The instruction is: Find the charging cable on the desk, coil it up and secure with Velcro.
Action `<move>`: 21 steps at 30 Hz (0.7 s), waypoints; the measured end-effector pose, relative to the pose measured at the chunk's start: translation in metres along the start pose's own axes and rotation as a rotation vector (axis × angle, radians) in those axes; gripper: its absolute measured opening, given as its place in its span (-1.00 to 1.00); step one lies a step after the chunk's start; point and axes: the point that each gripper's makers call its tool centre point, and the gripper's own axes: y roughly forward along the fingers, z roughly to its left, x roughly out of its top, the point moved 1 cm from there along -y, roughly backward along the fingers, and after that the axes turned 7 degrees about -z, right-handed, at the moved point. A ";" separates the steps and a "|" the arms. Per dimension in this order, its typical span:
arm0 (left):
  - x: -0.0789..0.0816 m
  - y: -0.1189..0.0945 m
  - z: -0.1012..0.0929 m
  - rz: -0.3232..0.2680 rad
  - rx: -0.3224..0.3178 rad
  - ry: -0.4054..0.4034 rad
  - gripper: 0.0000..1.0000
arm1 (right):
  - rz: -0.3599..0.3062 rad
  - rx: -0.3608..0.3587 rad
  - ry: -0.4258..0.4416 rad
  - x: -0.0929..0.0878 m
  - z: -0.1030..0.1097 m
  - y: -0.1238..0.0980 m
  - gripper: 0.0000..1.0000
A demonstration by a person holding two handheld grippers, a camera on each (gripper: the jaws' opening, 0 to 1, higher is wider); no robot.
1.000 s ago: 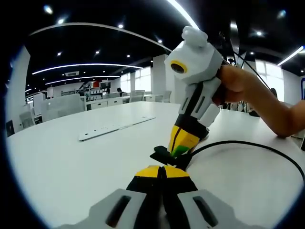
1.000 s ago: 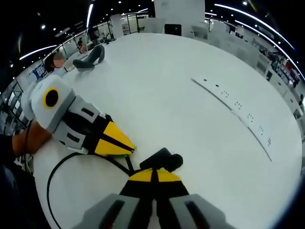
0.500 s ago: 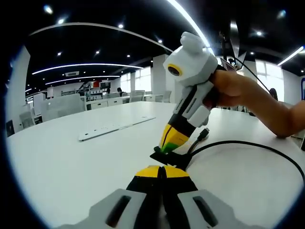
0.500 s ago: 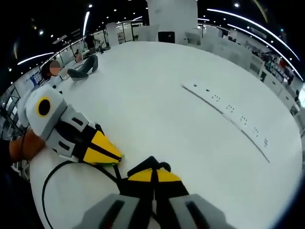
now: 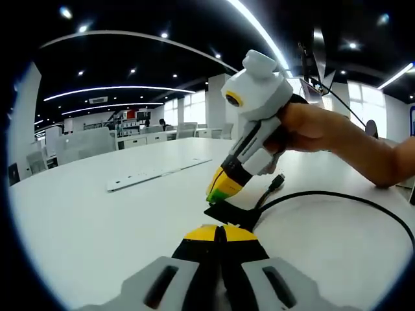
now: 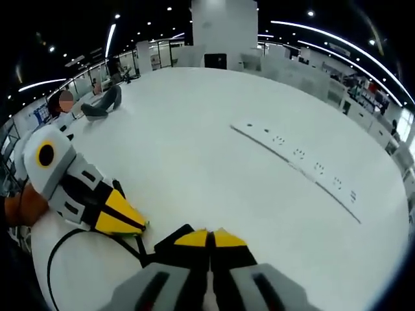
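On the bench (image 5: 97, 214), the right gripper (image 5: 219, 189) (fingers pressed together, like the left gripper's (image 5: 220, 233)) has been lifted off the Velcro strap (image 5: 228, 212); the charging cable (image 5: 337, 194) is not yet tied.

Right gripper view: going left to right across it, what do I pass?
Black cable loop → left gripper → right gripper → white power strip.
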 end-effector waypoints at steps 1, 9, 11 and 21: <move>0.000 0.000 0.000 0.000 0.000 0.000 -0.95 | 0.001 -0.001 0.001 0.000 0.000 0.000 -0.96; -0.001 -0.001 0.001 0.000 0.000 0.000 -0.95 | 0.070 0.031 -0.065 -0.006 0.014 -0.007 -0.96; -0.001 -0.002 0.002 0.000 0.000 0.000 -0.95 | 0.103 0.046 -0.078 -0.009 0.019 -0.010 -0.96; 0.001 -0.004 0.002 -0.001 -0.002 0.001 -0.95 | 0.164 0.067 -0.095 -0.014 0.033 -0.017 -0.96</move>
